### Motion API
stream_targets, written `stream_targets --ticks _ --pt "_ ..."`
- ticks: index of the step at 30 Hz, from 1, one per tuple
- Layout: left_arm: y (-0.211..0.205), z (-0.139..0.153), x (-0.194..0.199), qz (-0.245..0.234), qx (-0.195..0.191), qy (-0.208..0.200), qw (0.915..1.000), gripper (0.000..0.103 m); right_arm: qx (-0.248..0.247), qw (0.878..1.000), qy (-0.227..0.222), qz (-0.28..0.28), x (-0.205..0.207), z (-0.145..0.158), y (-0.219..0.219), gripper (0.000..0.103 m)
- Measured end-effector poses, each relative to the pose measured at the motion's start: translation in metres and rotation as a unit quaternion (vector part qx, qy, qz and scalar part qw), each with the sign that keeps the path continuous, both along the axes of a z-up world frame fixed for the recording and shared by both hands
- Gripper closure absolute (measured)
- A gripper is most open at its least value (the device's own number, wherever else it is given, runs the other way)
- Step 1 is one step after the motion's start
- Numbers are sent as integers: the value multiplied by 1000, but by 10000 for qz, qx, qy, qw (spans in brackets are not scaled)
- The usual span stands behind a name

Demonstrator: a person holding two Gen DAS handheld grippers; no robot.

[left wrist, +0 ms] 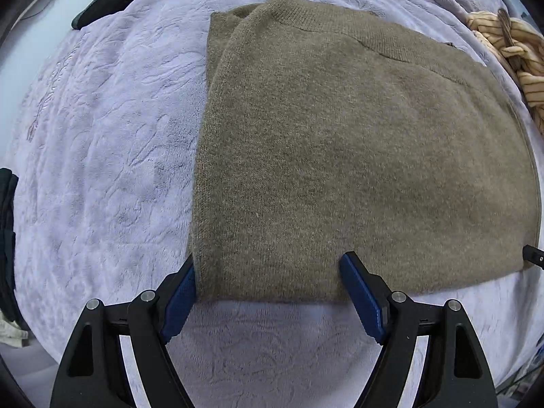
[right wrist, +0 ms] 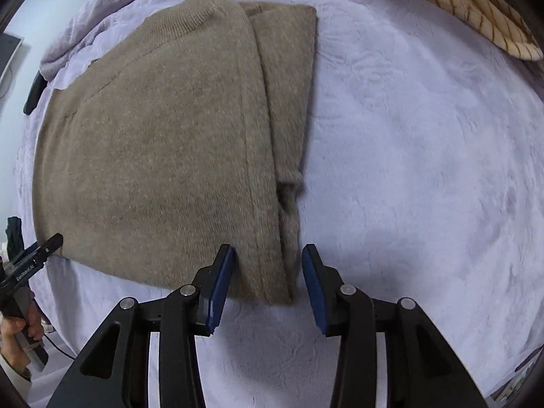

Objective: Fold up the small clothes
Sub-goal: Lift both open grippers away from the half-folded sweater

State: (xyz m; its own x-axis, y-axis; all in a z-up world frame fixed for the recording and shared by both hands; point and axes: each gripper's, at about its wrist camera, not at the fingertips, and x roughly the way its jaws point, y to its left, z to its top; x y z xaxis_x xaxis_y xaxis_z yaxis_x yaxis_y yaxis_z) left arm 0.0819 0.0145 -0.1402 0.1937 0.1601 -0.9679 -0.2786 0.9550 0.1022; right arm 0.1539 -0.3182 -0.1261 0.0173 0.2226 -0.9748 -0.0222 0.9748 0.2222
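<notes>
An olive-brown knit sweater (left wrist: pixel 340 153) lies flat on the lavender blanket (left wrist: pixel 102 136), collar away from me, both sides folded in. My left gripper (left wrist: pixel 268 261) is open and straddles the sweater's near left corner, one blue pad beside the edge, the other resting over the hem. In the right wrist view the same sweater (right wrist: pixel 153 153) shows a folded sleeve layer along its right side. My right gripper (right wrist: pixel 267 248) stands open around the near right corner, and the pads do not squeeze the cloth. The left gripper (right wrist: pixel 44 248) and the hand (right wrist: pixel 13 333) holding it appear at that view's left edge.
A cream striped garment (left wrist: pixel 510 51) lies bunched at the far right, also seen as the striped garment (right wrist: pixel 476 6). Dark clothing (left wrist: pixel 6 238) sits at the left edge and a dark object (left wrist: pixel 108 0) at the far left. Bare blanket (right wrist: pixel 425 170) spreads right of the sweater.
</notes>
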Motion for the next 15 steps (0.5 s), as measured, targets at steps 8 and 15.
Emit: stream_targets --ticks 8,15 --pt "-17 28 -21 164 -210 -94 9996 22 63 9999 147 -59 -29 12 -7 57" --pt "-31 49 -39 351 -476 -143 9982 22 251 9994 95 -213 -45 33 -11 50"
